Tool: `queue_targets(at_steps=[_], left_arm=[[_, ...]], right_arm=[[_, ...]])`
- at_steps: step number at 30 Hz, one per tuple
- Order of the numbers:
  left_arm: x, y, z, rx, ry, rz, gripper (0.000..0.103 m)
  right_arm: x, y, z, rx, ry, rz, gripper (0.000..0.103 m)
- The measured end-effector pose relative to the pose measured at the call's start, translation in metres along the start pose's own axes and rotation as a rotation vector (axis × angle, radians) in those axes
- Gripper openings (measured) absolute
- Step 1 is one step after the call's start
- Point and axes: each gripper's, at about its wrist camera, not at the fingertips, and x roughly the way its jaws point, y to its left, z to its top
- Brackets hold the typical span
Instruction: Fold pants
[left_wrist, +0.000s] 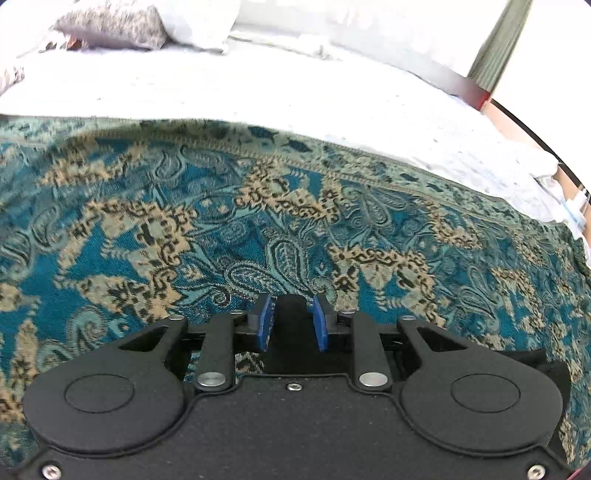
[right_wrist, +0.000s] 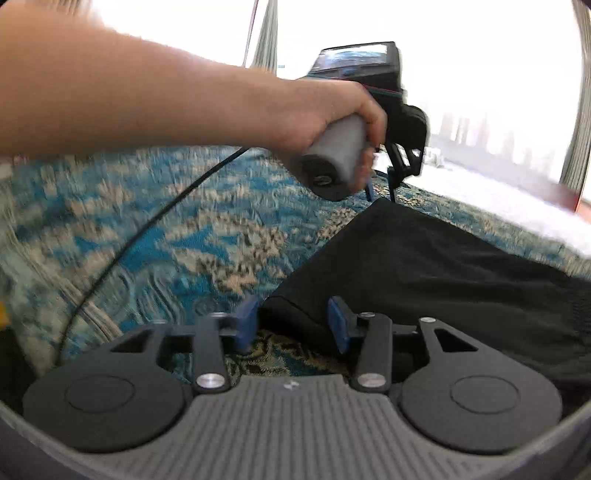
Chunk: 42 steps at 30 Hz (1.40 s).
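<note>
Gripping a fold of black pants (left_wrist: 291, 306) between its blue pads (left_wrist: 264, 325), the left gripper (left_wrist: 291, 323) angles down over a teal-and-tan patterned bedspread (left_wrist: 184, 221); jaws narrow, cloth filling the gap. White sheet (left_wrist: 258, 92) and pillows (left_wrist: 110, 26) lie beyond, toward the top of the left wrist view. In the right wrist view the pants spread as a dark slab to the right, one corner reaching in between the right gripper's (right_wrist: 291, 321) fingers; its jaws stand apart w/ the pads (right_wrist: 338, 325) not pressing the cloth, so open around the corner. A person's hand (right_wrist: 325, 110) holds the left gripper's grey handle (right_wrist: 340, 151) at the pants' far edge; a black cable (right_wrist: 155, 218) trails across the bedspread.
</note>
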Motion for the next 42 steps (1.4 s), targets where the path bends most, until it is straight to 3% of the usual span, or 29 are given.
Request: queue_targets(at_steps=[3, 6, 12, 14, 17, 20, 27, 42], left_arm=[[-0.022, 0.001, -0.011, 0.040, -0.013, -0.034, 0.043], [-0.040, 0.006, -0.030, 0.081, -0.027, -0.049, 0.050], [-0.055, 0.014, -0.063, 0.112, -0.014, -0.085, 0.063], [-0.051, 0.016, -0.065, 0.096, 0.004, -0.083, 0.063], [-0.039, 0.023, -0.063, 0.036, 0.030, -0.109, 0.063], [-0.028, 0.025, -0.063, 0.005, 0.038, -0.100, 0.063], [-0.016, 0.019, -0.061, 0.049, 0.011, -0.076, 0.065], [0.001, 0.011, -0.055, 0.122, -0.012, -0.127, 0.077]], right_arm=[[-0.027, -0.029, 0.004, 0.074, -0.052, -0.017, 0.078], [-0.050, -0.073, 0.006, 0.131, -0.085, -0.134, 0.081], [-0.066, -0.197, 0.002, 0.236, -0.056, -0.390, 0.081], [-0.062, -0.245, 0.002, 0.307, -0.012, -0.362, 0.082], [-0.046, -0.309, -0.005, 0.469, 0.075, -0.210, 0.082], [-0.028, -0.340, -0.017, 0.561, 0.108, -0.116, 0.082], [0.012, -0.347, -0.031, 0.596, 0.138, -0.002, 0.083], [0.041, -0.365, -0.020, 0.582, 0.144, 0.101, 0.074]])
